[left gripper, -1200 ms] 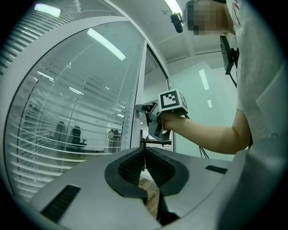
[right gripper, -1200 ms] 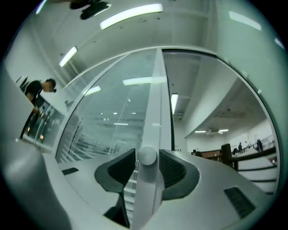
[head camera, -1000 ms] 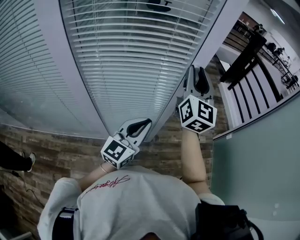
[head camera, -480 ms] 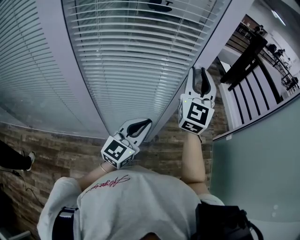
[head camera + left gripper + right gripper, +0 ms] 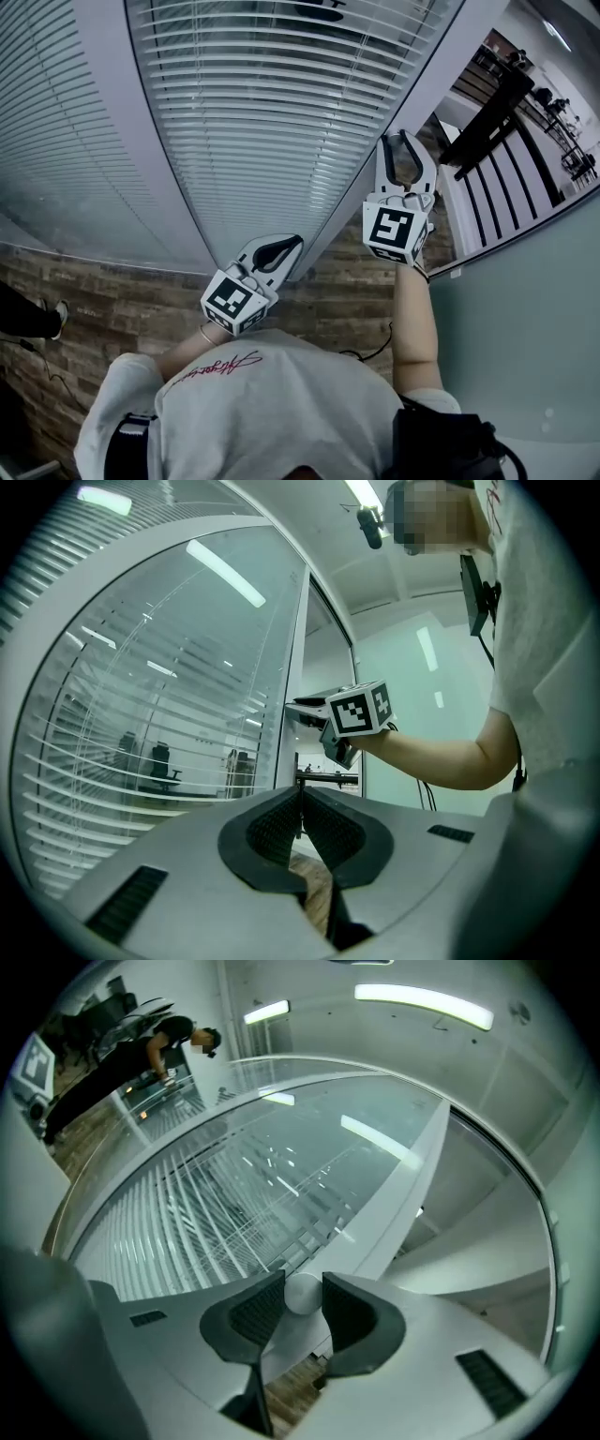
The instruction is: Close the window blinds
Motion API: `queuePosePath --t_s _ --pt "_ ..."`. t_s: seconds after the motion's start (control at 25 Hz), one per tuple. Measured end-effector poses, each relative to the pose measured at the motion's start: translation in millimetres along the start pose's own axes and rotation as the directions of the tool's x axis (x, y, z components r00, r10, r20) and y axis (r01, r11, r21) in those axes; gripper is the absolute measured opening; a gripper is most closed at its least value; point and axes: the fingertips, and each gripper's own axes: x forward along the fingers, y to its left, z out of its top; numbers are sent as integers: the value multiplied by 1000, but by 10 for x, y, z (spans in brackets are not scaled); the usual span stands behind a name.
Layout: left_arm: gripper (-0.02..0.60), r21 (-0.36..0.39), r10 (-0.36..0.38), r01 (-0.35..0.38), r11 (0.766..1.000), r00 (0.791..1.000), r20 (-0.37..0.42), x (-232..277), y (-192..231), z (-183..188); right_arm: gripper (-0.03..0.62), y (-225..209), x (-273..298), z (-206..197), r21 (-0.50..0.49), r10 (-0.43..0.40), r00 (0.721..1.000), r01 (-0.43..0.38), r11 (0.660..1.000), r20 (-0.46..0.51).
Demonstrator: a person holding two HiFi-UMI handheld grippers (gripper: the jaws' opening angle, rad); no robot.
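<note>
1. Right gripper [image 5: 401, 142]: clamped on round white knob [image 5: 302, 1296], visible only in right gripper view.
2. Left gripper [image 5: 292, 242]: pinched closed, empty.
3. Window blinds [image 5: 272, 103]: 10 o'clock of right gripper, head view.
4. Red shirt script [image 5: 225, 366]: unreadable.

White slatted blinds [image 5: 262, 112] at twelve o'clock, brown plank floor [image 5: 112, 291] at nine; black-and-white square markers on left gripper [image 5: 294, 246] and right gripper [image 5: 397, 141]; white knob [image 5: 302, 1295], dark jaws.
</note>
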Motion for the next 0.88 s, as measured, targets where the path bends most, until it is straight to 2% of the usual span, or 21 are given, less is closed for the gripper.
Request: queuePosePath --t_s 0.28,0.56,0.88 --pt "20 -4 -16 16 1000 1000 1 17 -47 9 132 66 20 -15 -227 69 998 -70 971 -13" --pt "20 0 -13 13 1000 1000 3 12 -60 47 132 63 34 3 -366 113 993 -112 924 -20" --pt "20 11 -11 10 1000 1000 5 -20 -95 -67 132 173 -30 -109 -570 161 986 -159 806 -48"
